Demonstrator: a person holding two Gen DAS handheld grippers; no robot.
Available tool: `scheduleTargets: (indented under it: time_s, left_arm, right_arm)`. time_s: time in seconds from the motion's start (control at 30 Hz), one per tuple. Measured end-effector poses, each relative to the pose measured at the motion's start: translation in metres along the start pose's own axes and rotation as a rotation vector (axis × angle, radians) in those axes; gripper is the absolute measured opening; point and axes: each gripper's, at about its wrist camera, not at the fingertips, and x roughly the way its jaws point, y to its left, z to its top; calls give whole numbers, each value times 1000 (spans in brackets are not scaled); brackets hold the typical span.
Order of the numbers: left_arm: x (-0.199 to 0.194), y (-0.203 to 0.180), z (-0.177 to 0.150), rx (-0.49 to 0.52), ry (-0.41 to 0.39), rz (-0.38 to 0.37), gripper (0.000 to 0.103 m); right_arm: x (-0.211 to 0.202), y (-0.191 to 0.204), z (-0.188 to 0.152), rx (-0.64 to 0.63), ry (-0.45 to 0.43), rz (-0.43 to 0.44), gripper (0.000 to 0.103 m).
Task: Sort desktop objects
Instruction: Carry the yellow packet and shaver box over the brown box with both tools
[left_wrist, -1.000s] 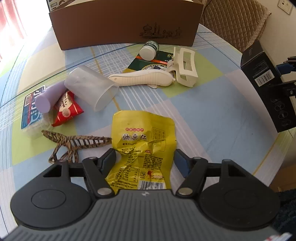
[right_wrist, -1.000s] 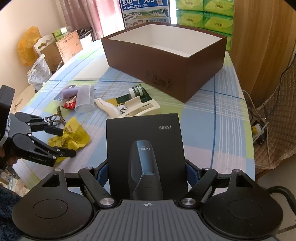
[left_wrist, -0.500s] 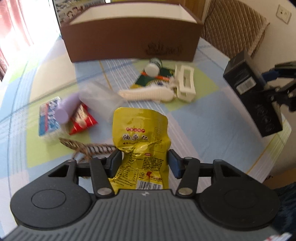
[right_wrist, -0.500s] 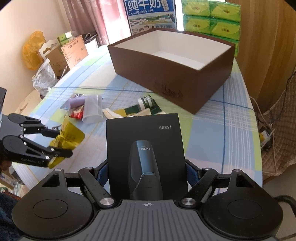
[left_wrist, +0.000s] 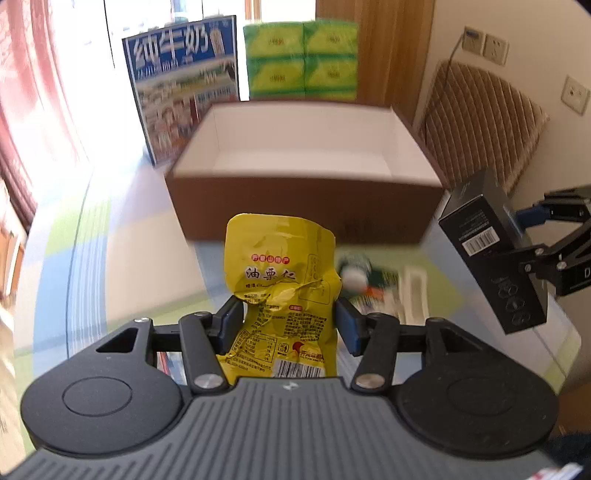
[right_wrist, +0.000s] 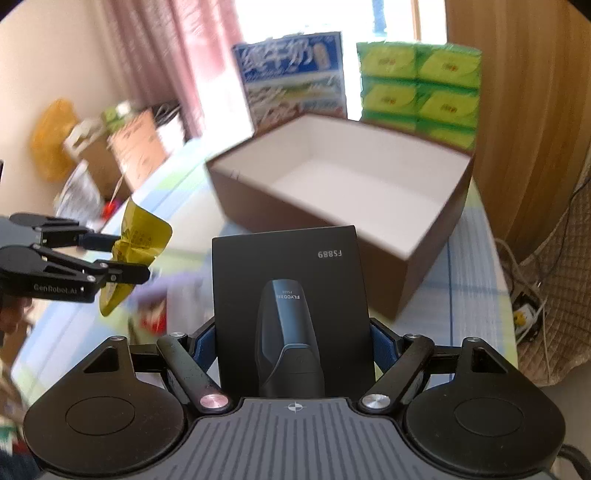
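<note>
My left gripper (left_wrist: 288, 321) is shut on a yellow snack packet (left_wrist: 280, 273), held up above the table in front of the brown box (left_wrist: 306, 206). The box is open, with a white inside that shows nothing in it. My right gripper (right_wrist: 293, 343) is shut on a black shaver box (right_wrist: 288, 291) marked FS889, also lifted and facing the brown box (right_wrist: 417, 266). The right wrist view shows the left gripper (right_wrist: 125, 254) at the left with the yellow packet (right_wrist: 140, 240). The left wrist view shows the black shaver box (left_wrist: 491, 258) at the right.
Blurred items lie on the checked tablecloth below: a small white-capped bottle (left_wrist: 352, 271), a white plastic piece (left_wrist: 413, 295), a red packet (right_wrist: 153, 317). Behind the brown box stand a milk carton (left_wrist: 184, 85) and green tissue packs (left_wrist: 303, 59). A chair (left_wrist: 480, 122) is at the right.
Both grippers have risen and moved toward the brown box with their loads. The packet has left the table, and the box's white inside has come into view.
</note>
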Motion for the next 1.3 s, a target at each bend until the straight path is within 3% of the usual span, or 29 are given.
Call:
scheduleTargets:
  time_s: [0.33, 0.6, 0.87, 1.2, 1.3]
  left_arm:
    - [36, 32, 117, 57, -111, -25, 50]
    - [106, 35, 177, 70, -74, -54, 50]
    - [187, 45, 182, 33, 79, -71, 50]
    - [256, 50, 170, 93, 281, -23, 52]
    - [265, 52, 167, 102, 302, -10, 57]
  right_arm:
    - [29, -9, 100, 140, -131, -157, 77]
    - [82, -17, 153, 280, -131, -282, 77]
    - [139, -44, 158, 404, -34, -317, 77]
    - [197, -60, 153, 404, 125, -348, 77]
    - [204, -63, 150, 395, 149, -357, 77]
